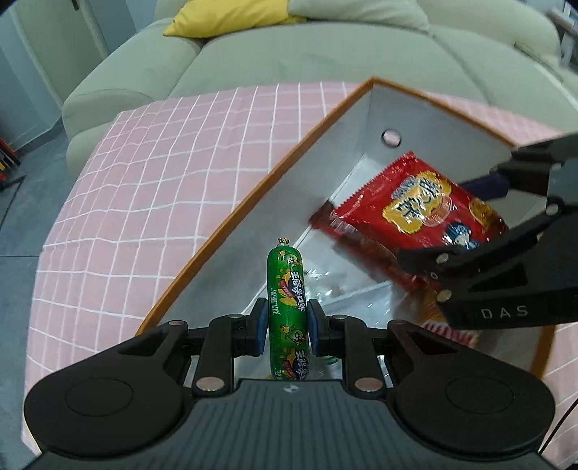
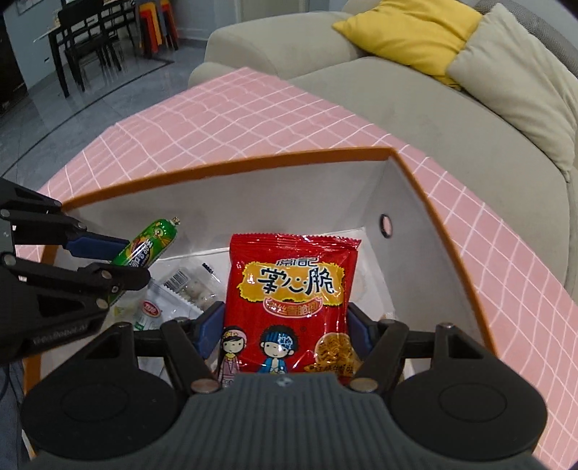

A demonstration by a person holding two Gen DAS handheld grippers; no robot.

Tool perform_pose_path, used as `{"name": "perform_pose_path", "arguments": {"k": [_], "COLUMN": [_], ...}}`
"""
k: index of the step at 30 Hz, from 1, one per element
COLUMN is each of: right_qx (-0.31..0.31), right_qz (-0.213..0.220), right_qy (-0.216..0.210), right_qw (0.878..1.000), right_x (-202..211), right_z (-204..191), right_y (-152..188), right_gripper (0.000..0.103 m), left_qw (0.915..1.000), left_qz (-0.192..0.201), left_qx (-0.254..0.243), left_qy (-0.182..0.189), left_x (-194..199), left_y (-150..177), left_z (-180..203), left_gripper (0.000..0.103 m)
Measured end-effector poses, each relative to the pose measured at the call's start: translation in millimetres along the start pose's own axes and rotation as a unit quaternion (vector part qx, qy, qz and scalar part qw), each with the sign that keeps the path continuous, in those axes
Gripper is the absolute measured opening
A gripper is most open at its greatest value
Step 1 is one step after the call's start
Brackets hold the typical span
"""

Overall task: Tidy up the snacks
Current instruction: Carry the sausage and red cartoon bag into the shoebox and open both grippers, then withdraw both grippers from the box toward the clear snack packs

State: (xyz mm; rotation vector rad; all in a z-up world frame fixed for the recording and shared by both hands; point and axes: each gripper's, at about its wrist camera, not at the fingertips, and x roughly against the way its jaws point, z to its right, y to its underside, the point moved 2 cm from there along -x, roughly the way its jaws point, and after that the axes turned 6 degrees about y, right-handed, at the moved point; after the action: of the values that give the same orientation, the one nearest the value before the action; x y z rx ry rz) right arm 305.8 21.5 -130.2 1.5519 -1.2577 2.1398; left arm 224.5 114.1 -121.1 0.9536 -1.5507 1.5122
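My left gripper (image 1: 288,321) is shut on a green sausage stick (image 1: 287,289), held upright over the open white box with an orange rim (image 1: 253,195). The right gripper (image 2: 285,325) is shut on a red snack bag (image 2: 290,300), its blue pads pressing both side edges, above the same box (image 2: 231,161). In the left wrist view the red bag (image 1: 415,213) and the right gripper (image 1: 466,231) hang at the right, inside the box opening. The right wrist view shows the left gripper (image 2: 119,258) with the sausage (image 2: 148,246) at the left.
Clear-wrapped snacks (image 2: 180,293) lie on the box floor. The box stands on a pink checked cloth (image 1: 144,188) over a table. A grey-green sofa (image 2: 415,119) with a yellow cushion (image 2: 412,32) runs behind it. Dark chairs (image 2: 86,43) stand far left.
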Motion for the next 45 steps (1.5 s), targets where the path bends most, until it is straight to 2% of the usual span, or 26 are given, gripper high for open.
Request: {"name": "perform_pose_path", "arguments": {"k": [7, 12, 17, 19, 21, 24, 30, 37, 45], "right_qx": [0.028, 0.005, 0.000, -0.002, -0.006, -0.019, -0.048, -0.074, -0.116], "right_qz": [-0.014, -0.024, -0.013, -0.003, 0.006, 0.026, 0.068, 0.120, 0.178], "right_qy": [0.008, -0.005, -0.003, 0.004, 0.016, 0.024, 0.028, 0.040, 0.067], "right_qw": [0.999, 1.000, 1.000, 1.000, 1.000, 0.999, 0.996, 0.989, 0.975], "right_x": [-23, -28, -18, -11, -3, 13, 54, 104, 159], "right_z": [-16, -15, -14, -12, -10, -4, 5, 9, 13], "right_y": [0, 1, 2, 1, -1, 0, 7, 26, 77], "right_gripper": [0.067, 0.070, 0.075, 0.077, 0.083, 0.085, 0.088, 0.090, 0.092], "left_qw": [0.9995, 0.9996, 0.9997, 0.9997, 0.9998, 0.9998, 0.9984, 0.9939, 0.9856], "left_qz": [-0.025, -0.026, -0.020, -0.014, -0.003, 0.017, 0.055, 0.109, 0.160], "left_qx": [-0.013, -0.005, -0.006, -0.004, -0.002, -0.002, 0.005, 0.018, 0.027], "left_qy": [-0.013, -0.010, -0.015, -0.019, -0.018, -0.014, -0.011, 0.012, 0.047], "left_x": [-8, -10, -8, -3, 5, 21, 52, 93, 132], "left_y": [3, 6, 5, 3, 2, 0, 0, 5, 20], "left_z": [-2, -6, -6, -6, -6, -4, 2, 15, 44], "left_gripper": [0.025, 0.026, 0.026, 0.030, 0.037, 0.049, 0.060, 0.065, 0.066]}}
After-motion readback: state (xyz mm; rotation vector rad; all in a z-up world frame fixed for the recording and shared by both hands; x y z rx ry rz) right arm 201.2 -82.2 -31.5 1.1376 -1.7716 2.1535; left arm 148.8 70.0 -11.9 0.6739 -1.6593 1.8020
